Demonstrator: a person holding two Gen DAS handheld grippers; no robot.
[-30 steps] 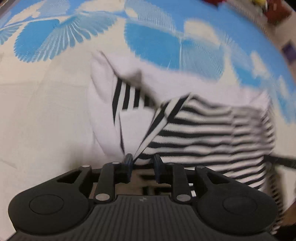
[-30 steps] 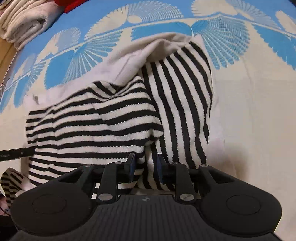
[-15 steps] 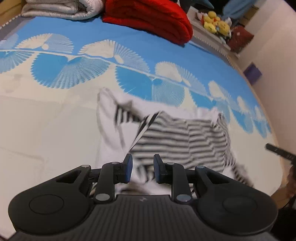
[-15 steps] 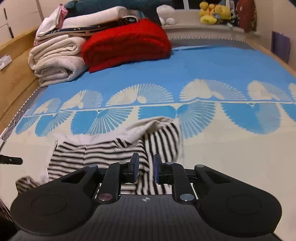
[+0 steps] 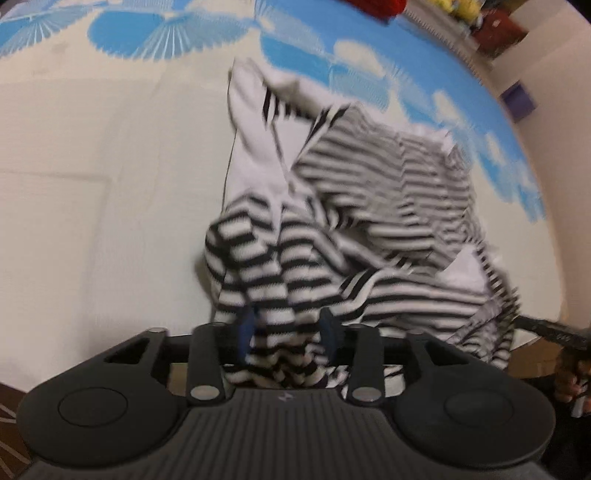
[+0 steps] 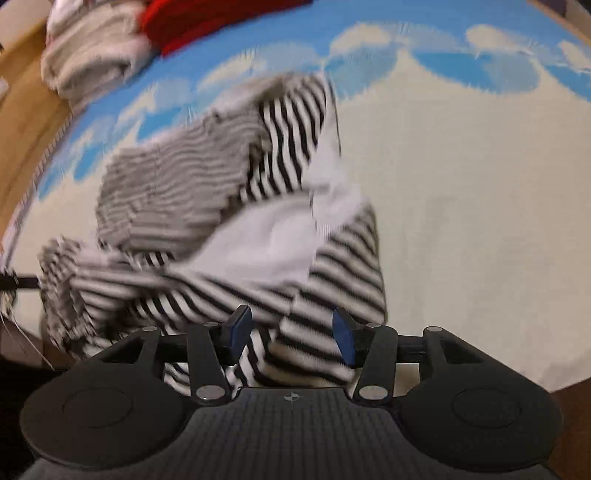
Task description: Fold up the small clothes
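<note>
1. The striped garment (image 5: pixel 369 229), black and white with a plain white inner side, lies bunched on the bed (image 5: pixel 92 221), on the cream part of the cover just below the blue fan pattern. It is not flat: one part is turned over so the white side shows, and folds are piled near the lower edge.
2. Its long axis seems to run across both views, from one gripper to the other, though blur makes the outline uncertain. The near edge lies directly under both grippers, and the rest of the cloth spreads away from them toward the blue pattern.
3. The left gripper (image 5: pixel 288 332) has just been opening its fingers. Striped cloth is between them, but the blue pads do not appear to press on it.
4. The right gripper (image 6: pixel 290 332) has also just been opening. Its fingers stand clearly apart, with the striped edge between them and not clamped.
5. Both hands are about equally near, each at one end of the near edge. I judge that the next move needs the garment spread flat first.
6. Folded towels (image 6: pixel 92 48) and a red blanket (image 6: pixel 207 18) lie well apart, at the far side.
</note>
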